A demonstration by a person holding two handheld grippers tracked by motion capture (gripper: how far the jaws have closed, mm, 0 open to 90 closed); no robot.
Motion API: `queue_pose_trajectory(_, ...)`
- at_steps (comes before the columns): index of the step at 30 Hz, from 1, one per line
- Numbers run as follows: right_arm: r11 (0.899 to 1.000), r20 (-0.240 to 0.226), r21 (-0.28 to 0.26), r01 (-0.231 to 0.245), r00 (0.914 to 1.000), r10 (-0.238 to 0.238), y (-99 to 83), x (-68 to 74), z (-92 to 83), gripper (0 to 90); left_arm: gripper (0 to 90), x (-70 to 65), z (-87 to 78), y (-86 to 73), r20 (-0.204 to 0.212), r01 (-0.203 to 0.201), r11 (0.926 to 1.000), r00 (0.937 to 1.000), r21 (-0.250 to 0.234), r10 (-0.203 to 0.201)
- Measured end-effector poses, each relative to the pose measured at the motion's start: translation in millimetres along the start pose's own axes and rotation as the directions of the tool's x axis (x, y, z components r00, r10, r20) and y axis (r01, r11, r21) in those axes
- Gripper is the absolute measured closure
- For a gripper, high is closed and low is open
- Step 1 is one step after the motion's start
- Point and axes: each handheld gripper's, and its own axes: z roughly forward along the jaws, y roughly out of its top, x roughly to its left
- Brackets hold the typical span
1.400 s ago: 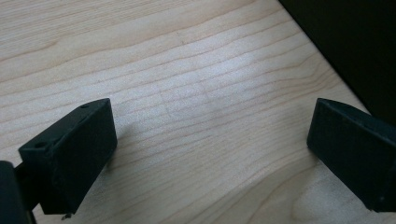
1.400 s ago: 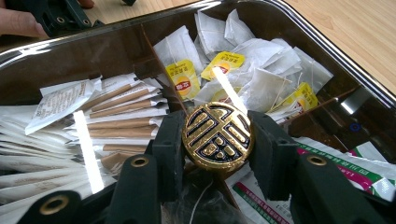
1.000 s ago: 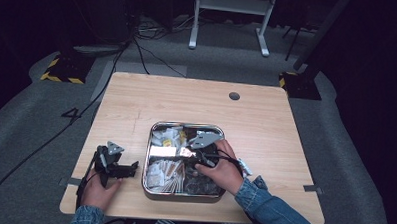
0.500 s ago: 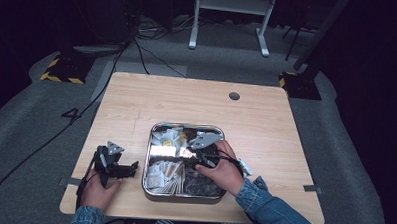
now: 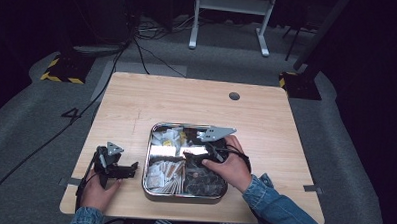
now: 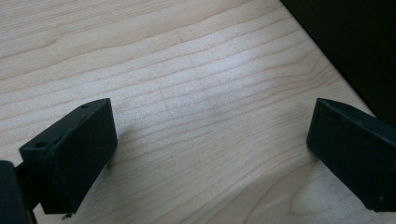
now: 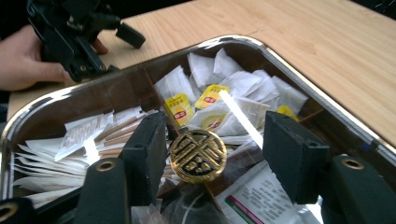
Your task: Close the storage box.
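Both jaws of the right gripper (image 7: 212,154) stand apart on either side of a round gold-and-black disc (image 7: 198,155); they have just been opening, and the left jaw sits right beside the disc's edge while the right jaw is clear of it, so nothing is pinched. That disc is a flat, shiny medallion with a raised gold pattern on a black ground, maybe a character, though it cannot be read. It sits on a wooden divider near the middle of a metal tray (image 7: 280,60), a shallow square pan of polished steel with rounded corners that reflects the overhead light. Inside the tray lie white paper tea bags (image 7: 243,88) with crinkled edges, several showing yellow tags (image 7: 179,109) with a small red mark, too small to read. On the near left are wooden toothpicks (image 7: 116,133) in thin white paper sleeves, and at the bottom lies a clear plastic packet (image 7: 261,196) with fine printed lines that are too blurred to make out. In the high view the right hand (image 5: 232,168) rests over the tray on the pale wooden table (image 5: 187,101), which has a straight grain and a small round hole near its far edge. The left gripper (image 6: 210,140) lies low over bare wood, its blocky black jaws spread wide with nothing between them, held by the left hand (image 5: 98,191) just left of the tray.
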Motion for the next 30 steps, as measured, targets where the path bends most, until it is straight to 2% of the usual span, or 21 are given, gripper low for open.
queue_pose_trajectory(6, 0.999, 0.013, -0.044, -0.026, 0.9996, 0.026, 1.4, -12.3, -29.2, 39.3, 1.9, 0.1, -0.8, -1.0, 0.002, -0.002, 1.0, 1.0, 0.0, 0.002)
queue_pose_trajectory(11, 0.995, 0.014, -0.075, -0.061, 0.998, 0.062, -7.1, -19.8, -53.4, 38.3, 1.9, 0.5, -0.2, -0.3, 0.001, -0.001, 1.0, 1.0, 0.0, 0.001)
queue_pose_trajectory(16, 0.988, 0.046, -0.13, -0.088, 0.9944, 0.095, -19.7, -27.4, -79.7, 38.4, 1.9, 0.7, -0.1, 0.0, 0.002, 0.0, 1.0, 1.0, 0.001, 0.0)
queue_pose_trajectory(20, 0.985, 0.081, -0.147, -0.094, 0.991, 0.107, -23.2, -34.1, -98.0, 39.3, 1.9, 0.9, 0.1, 0.2, 0.001, -0.002, 1.0, 1.0, -0.001, 0.002)
queue_pose_trajectory(23, 0.987, 0.112, -0.139, -0.076, 0.9894, 0.092, -25.8, -37.4, -108.6, 39.2, 1.9, 1.3, 0.4, 0.6, -0.001, -0.005, 1.0, 1.0, -0.001, 0.005)
queue_pose_trajectory(24, 0.988, 0.137, -0.134, -0.074, 0.9862, 0.092, -29.9, -41.9, -117.4, 39.2, 1.9, 1.4, 0.6, 0.9, -0.001, -0.003, 1.0, 1.0, 0.0, 0.003)
queue_pose_trajectory(30, 0.989, 0.19, -0.1, -0.108, 0.9738, 0.125, -46.5, -54.6, -134.8, 39.1, 2.0, 1.3, 0.9, 1.2, -0.002, 0.0, 1.0, 1.0, 0.0, 0.0)
